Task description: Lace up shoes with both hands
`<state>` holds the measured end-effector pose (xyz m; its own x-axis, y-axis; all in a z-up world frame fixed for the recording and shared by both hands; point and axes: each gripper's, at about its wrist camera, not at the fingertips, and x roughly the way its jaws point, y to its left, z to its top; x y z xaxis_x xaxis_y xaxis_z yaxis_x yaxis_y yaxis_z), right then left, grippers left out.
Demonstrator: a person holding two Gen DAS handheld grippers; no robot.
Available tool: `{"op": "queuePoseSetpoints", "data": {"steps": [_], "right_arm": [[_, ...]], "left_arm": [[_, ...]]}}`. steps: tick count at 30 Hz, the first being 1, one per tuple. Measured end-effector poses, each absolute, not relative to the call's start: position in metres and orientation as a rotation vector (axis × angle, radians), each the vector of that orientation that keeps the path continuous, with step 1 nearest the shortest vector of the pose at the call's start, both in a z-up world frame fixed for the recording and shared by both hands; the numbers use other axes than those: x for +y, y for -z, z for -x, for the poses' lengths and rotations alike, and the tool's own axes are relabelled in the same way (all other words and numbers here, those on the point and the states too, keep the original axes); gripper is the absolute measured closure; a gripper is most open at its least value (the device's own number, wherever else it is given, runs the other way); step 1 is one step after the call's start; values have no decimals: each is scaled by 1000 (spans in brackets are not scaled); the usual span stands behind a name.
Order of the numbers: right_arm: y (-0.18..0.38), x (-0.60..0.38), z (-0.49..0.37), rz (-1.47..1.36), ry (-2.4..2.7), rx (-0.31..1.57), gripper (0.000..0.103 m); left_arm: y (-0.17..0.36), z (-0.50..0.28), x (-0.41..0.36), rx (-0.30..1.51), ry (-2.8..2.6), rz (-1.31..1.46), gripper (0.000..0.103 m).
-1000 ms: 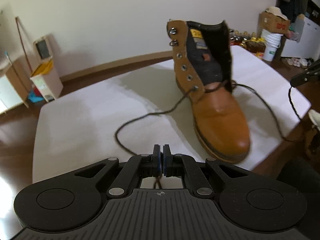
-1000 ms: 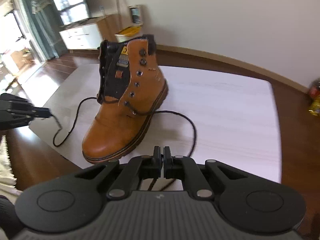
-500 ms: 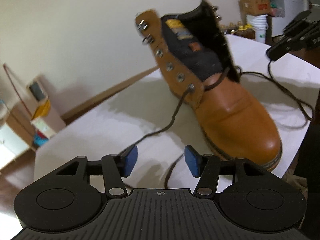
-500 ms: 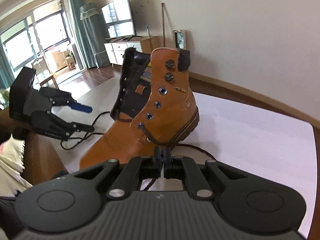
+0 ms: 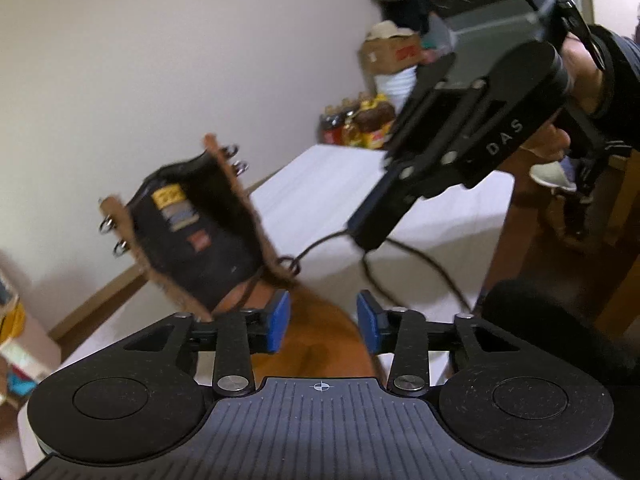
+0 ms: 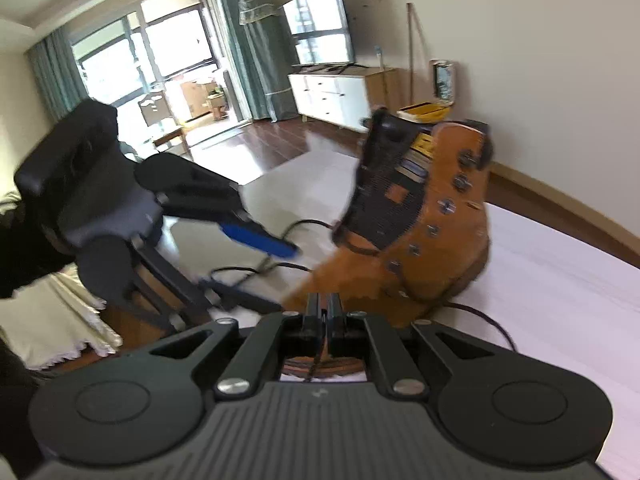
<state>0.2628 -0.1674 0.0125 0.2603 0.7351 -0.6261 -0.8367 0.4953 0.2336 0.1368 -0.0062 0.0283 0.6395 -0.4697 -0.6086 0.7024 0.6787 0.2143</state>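
Left claw [image 5: 323,322] over the boot's toe, blue pads apart and closing, nothing between them; the boot [image 5: 208,236] stands on the white tabletop [image 5: 332,184] with only the bottom eyelets threaded. To its right the right claw [image 6: 322,312] is pinched tight on the lace [image 6: 486,322], which runs back to the boot's right side. Judgement: keep the right strand lightly taut, aim the left pads squarely at the loose left strand — settle the wrist first, since the frames are blurred.
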Motion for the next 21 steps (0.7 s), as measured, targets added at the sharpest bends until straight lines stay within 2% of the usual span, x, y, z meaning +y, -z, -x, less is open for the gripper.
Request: {"op": "queuePoseSetpoints", "data": {"steps": [4,7,14,15,17,21], "right_arm": [[-22,-153,-260,170,-1079,776,100],[-24,-148,-258,180,-1079,790,98],[-19,-153,-257,97,-1057,774,91],[-17,-158,-259,59,-1040,761,88],[-13,-163,-264,12,-1024,749,70],[1,-179,-267,-103,-961,718,68]], "left_arm": [[-27,-136,-1,520,728,-426,71],[-24,-135,3,516,751,-399,99],[-14,-135,24,507,749,-217,100],[-10,-138,31,520,736,-172,100],[-2,-144,44,549,707,-82,100],[11,-156,68,600,661,82,100]]}}
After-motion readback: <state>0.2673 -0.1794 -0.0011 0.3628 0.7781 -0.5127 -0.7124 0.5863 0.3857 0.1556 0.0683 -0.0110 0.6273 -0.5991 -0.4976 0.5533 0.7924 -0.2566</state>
